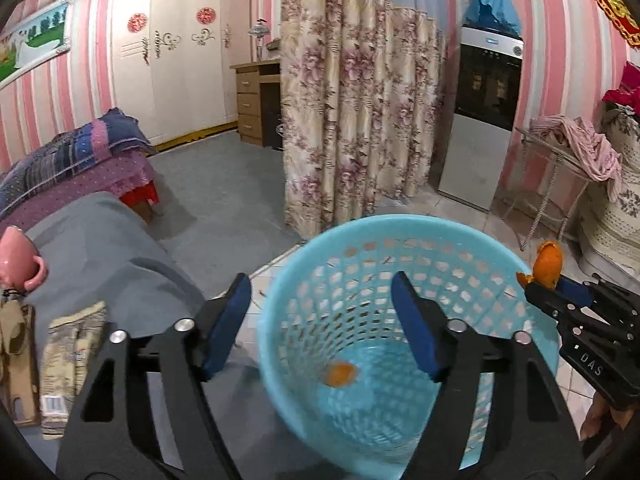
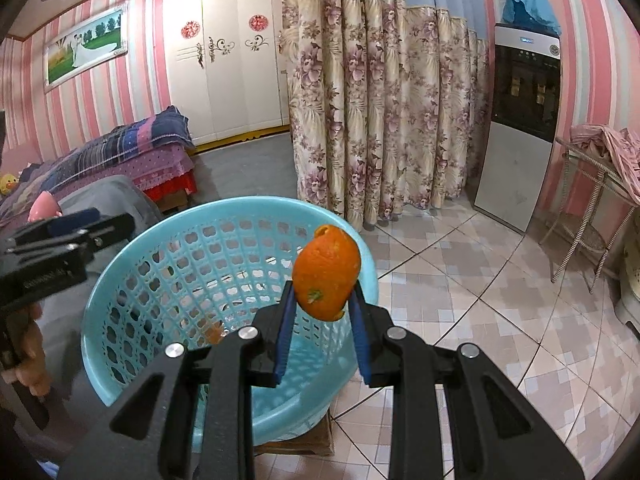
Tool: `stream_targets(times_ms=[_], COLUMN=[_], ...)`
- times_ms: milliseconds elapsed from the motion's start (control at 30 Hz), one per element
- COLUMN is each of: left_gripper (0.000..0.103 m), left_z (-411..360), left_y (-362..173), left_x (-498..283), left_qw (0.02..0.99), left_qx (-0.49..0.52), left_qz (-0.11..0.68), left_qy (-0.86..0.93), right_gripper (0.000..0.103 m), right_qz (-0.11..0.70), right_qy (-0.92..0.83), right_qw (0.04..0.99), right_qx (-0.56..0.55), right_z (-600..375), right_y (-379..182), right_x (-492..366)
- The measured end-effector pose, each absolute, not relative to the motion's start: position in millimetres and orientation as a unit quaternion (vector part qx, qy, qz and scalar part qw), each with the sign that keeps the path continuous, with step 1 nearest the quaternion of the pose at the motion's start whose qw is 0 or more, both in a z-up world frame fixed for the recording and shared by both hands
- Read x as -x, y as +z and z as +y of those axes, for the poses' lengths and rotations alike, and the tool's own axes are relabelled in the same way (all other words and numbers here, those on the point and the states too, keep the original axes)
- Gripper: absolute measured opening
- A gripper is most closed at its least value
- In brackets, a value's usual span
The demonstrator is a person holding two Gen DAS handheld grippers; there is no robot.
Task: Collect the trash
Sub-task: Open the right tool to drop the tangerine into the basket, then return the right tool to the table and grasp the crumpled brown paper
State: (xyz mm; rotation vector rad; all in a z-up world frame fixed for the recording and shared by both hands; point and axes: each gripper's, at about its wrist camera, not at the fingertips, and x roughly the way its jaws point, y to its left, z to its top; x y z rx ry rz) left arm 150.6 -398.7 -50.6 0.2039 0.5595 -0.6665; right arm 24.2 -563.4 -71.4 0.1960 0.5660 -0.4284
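Right gripper (image 2: 322, 312) clenched on a curled piece of orange peel (image 2: 326, 274), blue fingers (image 2: 285, 334) pressing it from both sides, held above the near rim of the light-blue perforated wastebasket (image 2: 120, 280). Left gripper (image 1: 320, 324) spread wide with nothing between its fingers (image 1: 226, 320), poised over the basket's mouth beside the grey-covered surface (image 1: 100, 248). Down on the basket floor, a second scrap of orange peel (image 1: 341, 374); basket itself standing on the tiled floor (image 2: 480, 300).

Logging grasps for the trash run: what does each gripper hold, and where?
Right gripper pinches the orange peel by its lower sides; left gripper holds nothing.
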Motion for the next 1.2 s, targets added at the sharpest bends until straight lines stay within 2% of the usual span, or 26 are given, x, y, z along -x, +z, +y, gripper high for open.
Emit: stream_targets(times_ms=[67, 267, 333, 400, 533, 600, 833, 967, 1200], left_gripper=[0.084, 0.092, 0.095, 0.096, 0.097, 0.097, 0.097, 0.097, 0.097], left_z=[-390.8, -357.4, -345.9, -332.0, -302.3, -286.8, -224.9, -185.0, -113.9], left_y=[-49.3, -46.8, -46.5, -45.2, -37.9, -33.9, -19.2, -12.5, -12.6], left_x=[-152.8, -153.3, -154.1, -154.6, -156.5, -154.4, -143.9, -135.9, -124.3], left_qw=[0.906, 0.916, 0.920, 0.924, 0.929, 0.932, 0.945, 0.954, 0.961], left_qx=[-0.100, -0.097, -0.095, -0.090, -0.071, -0.062, -0.044, -0.037, -0.033], left_qz=[0.268, 0.265, 0.266, 0.266, 0.268, 0.265, 0.259, 0.252, 0.253], left_qy=[-0.312, -0.285, -0.271, -0.260, -0.245, -0.237, -0.194, -0.160, -0.105], right_gripper=[0.027, 0.028, 0.039, 0.072, 0.081, 0.089, 0.090, 0.095, 0.096], right_qz=[0.278, 0.283, 0.284, 0.282, 0.281, 0.282, 0.282, 0.266, 0.264], right_qy=[-0.208, -0.197, -0.197, -0.199, -0.213, -0.214, -0.198, -0.178, -0.121], right_qw=[0.933, 0.934, 0.934, 0.935, 0.933, 0.932, 0.936, 0.946, 0.956], right_qx=[-0.097, -0.092, -0.087, -0.083, -0.070, -0.076, -0.069, -0.060, -0.048], right_z=[-560.8, -542.1, -535.0, -529.6, -518.9, -515.3, -483.6, -452.8, -385.4], right_y=[-73.2, -76.3, -77.0, -76.6, -74.9, -74.6, -59.3, -43.9, -30.9], right_x=[-26.3, -41.7, -47.9, -51.2, -52.4, -52.5, -60.8, -66.6, -89.4])
